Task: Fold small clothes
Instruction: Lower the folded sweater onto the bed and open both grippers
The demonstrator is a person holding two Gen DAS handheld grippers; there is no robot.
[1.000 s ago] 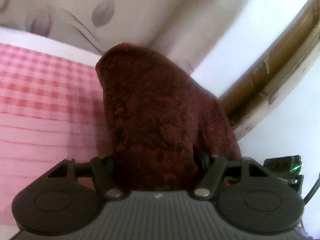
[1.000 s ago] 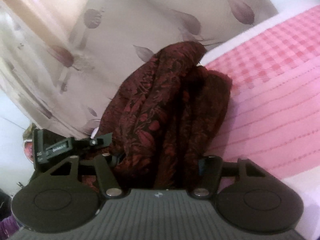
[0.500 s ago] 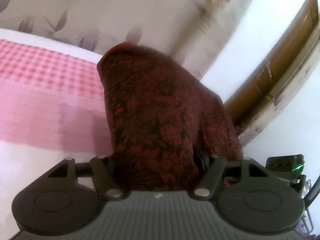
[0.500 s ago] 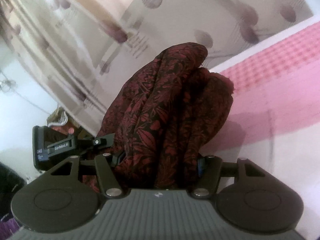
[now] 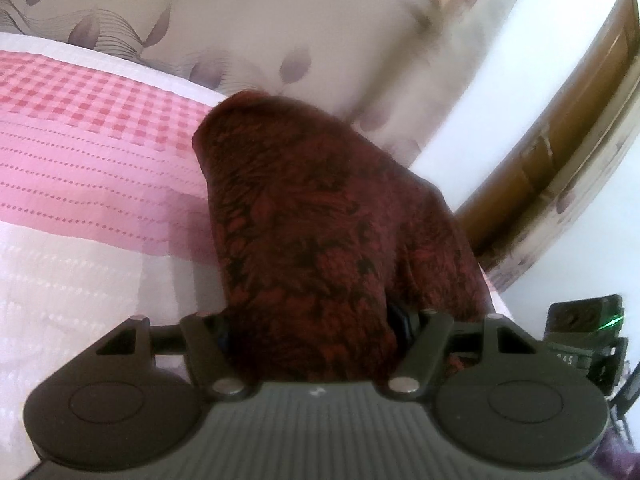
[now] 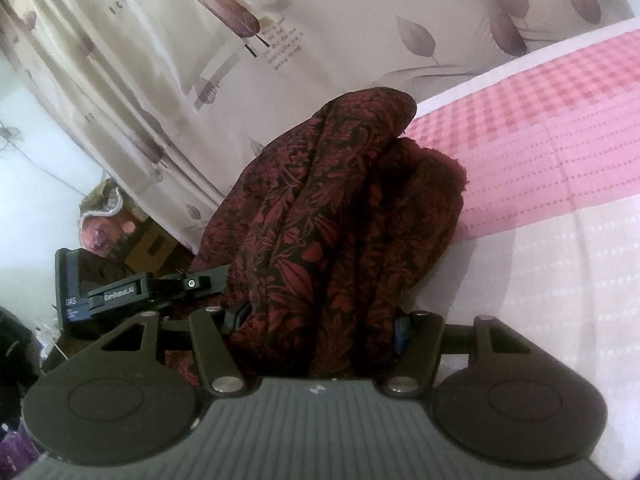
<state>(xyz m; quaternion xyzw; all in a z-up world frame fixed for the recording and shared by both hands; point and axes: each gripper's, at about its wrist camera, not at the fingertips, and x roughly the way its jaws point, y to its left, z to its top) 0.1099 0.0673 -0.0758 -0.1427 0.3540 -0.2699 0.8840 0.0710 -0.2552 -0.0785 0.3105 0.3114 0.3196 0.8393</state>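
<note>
Above the bed (image 5: 80, 184), both jaws clamp the cloth (image 5: 320, 240).

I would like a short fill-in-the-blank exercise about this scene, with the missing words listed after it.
1. The cloth draped over the left gripper is dark ____ with a black pattern.
2. The bedcover has a band of pink ____ near its far edge.
3. The curtain behind the bed is printed with ____.
4. The right gripper is covered by the same ____.

Missing words: red; checks; leaves; cloth
</note>
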